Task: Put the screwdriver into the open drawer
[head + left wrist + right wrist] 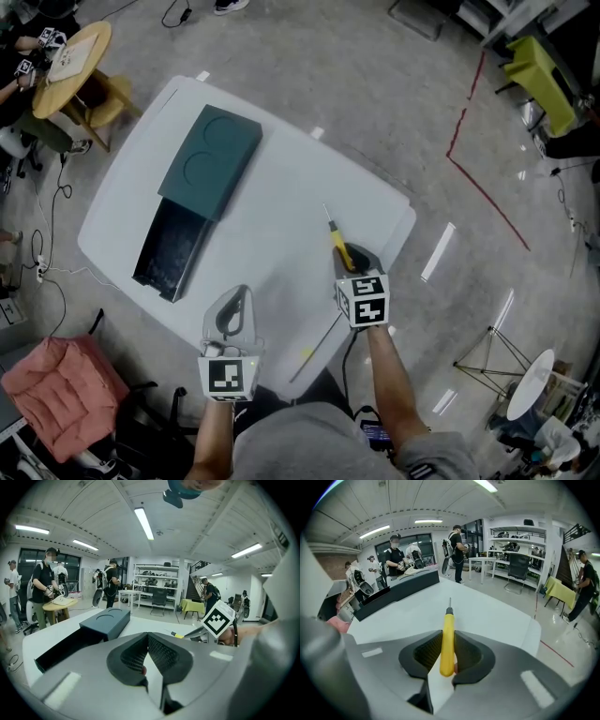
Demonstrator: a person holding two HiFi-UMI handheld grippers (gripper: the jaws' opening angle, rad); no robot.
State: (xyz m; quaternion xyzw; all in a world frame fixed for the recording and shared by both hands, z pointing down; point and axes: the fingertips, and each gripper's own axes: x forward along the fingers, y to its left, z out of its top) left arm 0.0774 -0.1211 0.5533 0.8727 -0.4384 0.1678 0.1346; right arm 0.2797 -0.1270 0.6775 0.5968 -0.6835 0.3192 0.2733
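Right gripper (447, 644) is clamped on the yellow handle of the screwdriver (448, 634), tip pointing away, over by the tabletop's (281, 202) right edge. Left gripper (148, 652) has its jaws pressed together, nothing in them. The open drawer (172, 249) sticks out of the teal box (212, 159) by the left edge, well apart from the screwdriver.

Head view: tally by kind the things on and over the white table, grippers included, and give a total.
Dark teal box-shaped cabinet with an open black drawer: 1
Yellow-handled screwdriver with a metal shaft: 1
Grey two-jaw grippers: 2 (left gripper, right gripper)
Total: 4
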